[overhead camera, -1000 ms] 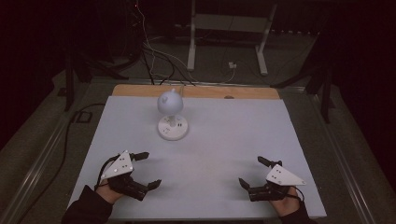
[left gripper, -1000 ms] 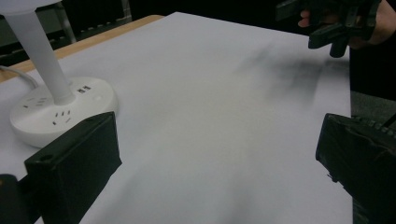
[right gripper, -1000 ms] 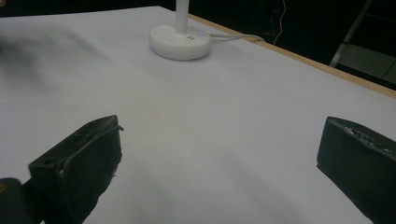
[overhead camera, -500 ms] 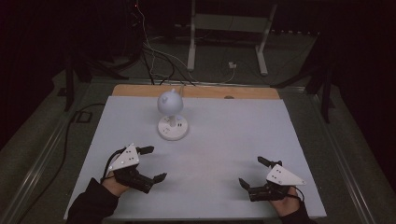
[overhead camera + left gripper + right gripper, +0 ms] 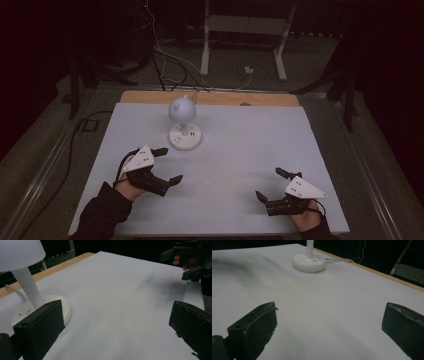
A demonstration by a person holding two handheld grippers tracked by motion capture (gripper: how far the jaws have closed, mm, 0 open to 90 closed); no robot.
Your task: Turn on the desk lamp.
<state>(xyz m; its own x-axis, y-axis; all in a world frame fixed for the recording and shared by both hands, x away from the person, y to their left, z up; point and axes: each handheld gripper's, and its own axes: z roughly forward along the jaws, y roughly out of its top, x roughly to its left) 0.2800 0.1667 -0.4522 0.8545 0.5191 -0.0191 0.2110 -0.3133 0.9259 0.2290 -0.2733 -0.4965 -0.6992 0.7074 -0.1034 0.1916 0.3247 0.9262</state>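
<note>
A small white lamp (image 5: 182, 110) with a dome shade stands on a round base (image 5: 185, 136) at the back middle of the white table (image 5: 250, 140). My left gripper (image 5: 172, 164) is open just in front and left of that base, with nothing between its fingers. In the left gripper view the lamp's base (image 5: 58, 305) sits just beyond the left jaw of the left gripper (image 5: 115, 325). My right gripper (image 5: 267, 182) rests open near the front right edge, holding nothing. In the right gripper view the lamp base (image 5: 309, 263) lies far ahead of the right gripper (image 5: 329, 325).
A white cord (image 5: 339, 259) runs from the lamp base over the wooden back edge (image 5: 215, 98). Cables and a metal stand (image 5: 240, 45) lie on the dark floor beyond. The other hand's gripper (image 5: 190, 262) shows at the left gripper view's top right.
My left gripper has moved forward and right across the table, closer to the lamp's base. It stays open. The right gripper has not moved.
</note>
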